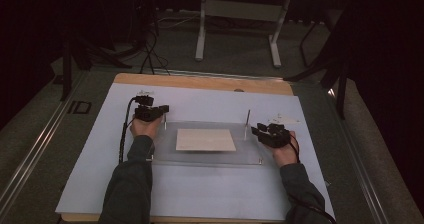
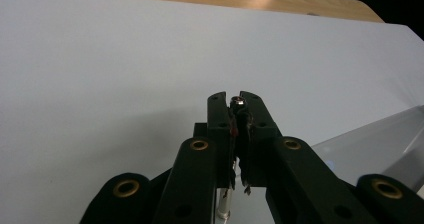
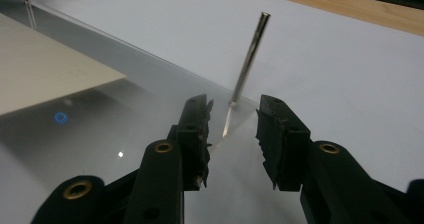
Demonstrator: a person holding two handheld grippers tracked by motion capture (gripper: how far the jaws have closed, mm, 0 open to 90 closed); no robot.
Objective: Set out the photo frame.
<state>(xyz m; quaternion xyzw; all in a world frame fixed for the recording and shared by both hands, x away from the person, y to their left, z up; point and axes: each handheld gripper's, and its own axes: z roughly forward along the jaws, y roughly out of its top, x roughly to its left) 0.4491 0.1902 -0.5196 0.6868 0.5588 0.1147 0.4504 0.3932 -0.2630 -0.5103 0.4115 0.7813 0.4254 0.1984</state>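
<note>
High view: a table (image 1: pixel 210 82) with a wooden edge carries a pale sheet (image 1: pixel 200 194), and on that sheet lies a clear plate (image 1: pixel 210 158); every place below is given from the clear plate
Clear plate: flat on the pale sheet, about midway across it, long side running left to right
Cream card (image 1: pixel 205 139): a rectangle lying at the middle of the clear plate; whether it is on top of or under the plate cannot be told
Far-right pin (image 1: pixel 247 118): a thin metal rod standing at the plate's far right corner; in the right gripper view (image 3: pixel 248 58) it leans a little
Far-left pin (image 1: pixel 165 123): a thin rod at the plate's far left corner, just beside the left tool
Near-right corner: a small fastener (image 1: pixel 260 160) sits there
Left tool (image 1: pixel 161 109): held over the plate's far left corner; in the left gripper view (image 2: pixel 236 106) its jaws are closed on the top of the far-left pin (image 2: pixel 237 102), whose metal tip shows between the jaw ends
Right tool (image 1: pixel 257 130): at the plate's right edge, just near of the far-right pin; in the right gripper view (image 3: pixel 232 119) its jaws stand apart with nothing between them, the pin rising beyond the gap
Forearms: both sleeves come in from the near side, one at each end of the plate
</note>
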